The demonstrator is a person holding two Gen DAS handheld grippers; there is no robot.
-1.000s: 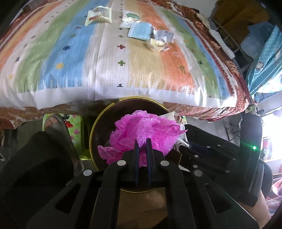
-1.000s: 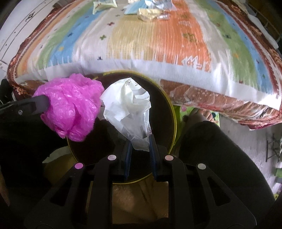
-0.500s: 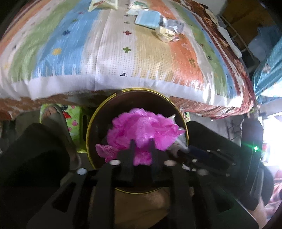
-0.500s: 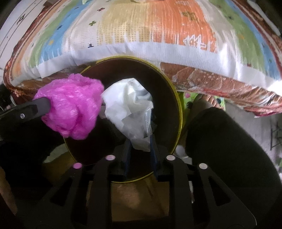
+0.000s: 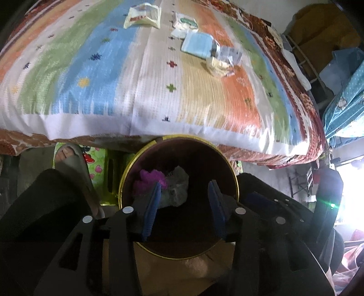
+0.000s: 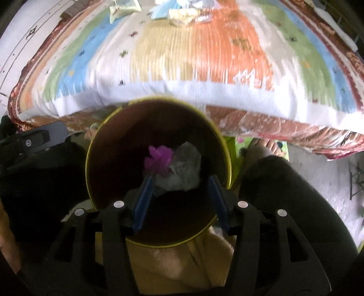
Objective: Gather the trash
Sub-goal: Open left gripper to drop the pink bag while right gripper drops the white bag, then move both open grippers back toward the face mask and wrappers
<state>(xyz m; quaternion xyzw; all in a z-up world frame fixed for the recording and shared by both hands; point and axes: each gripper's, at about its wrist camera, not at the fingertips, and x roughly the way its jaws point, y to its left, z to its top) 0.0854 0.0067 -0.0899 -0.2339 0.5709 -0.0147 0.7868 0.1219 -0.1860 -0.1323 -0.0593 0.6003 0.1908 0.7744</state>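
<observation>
Crumpled pink bag (image 6: 159,160) touching white bag (image 6: 185,169), inside bin (image 6: 102,141).

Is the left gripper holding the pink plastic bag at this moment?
No, the left gripper is open and the pink plastic bag lies inside the bin.

Magenta bag (image 6: 158,159), yellow-rimmed bin (image 6: 226,154)

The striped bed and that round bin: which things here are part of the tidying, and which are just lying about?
Part of the job:
- round dark bin with yellow rim
- crumpled pink plastic bag inside it
- crumpled white plastic bag inside it
- cream, white, blue and clear wrappers on the bed

Just lying about:
- striped bedspread
- green patterned mat
</observation>
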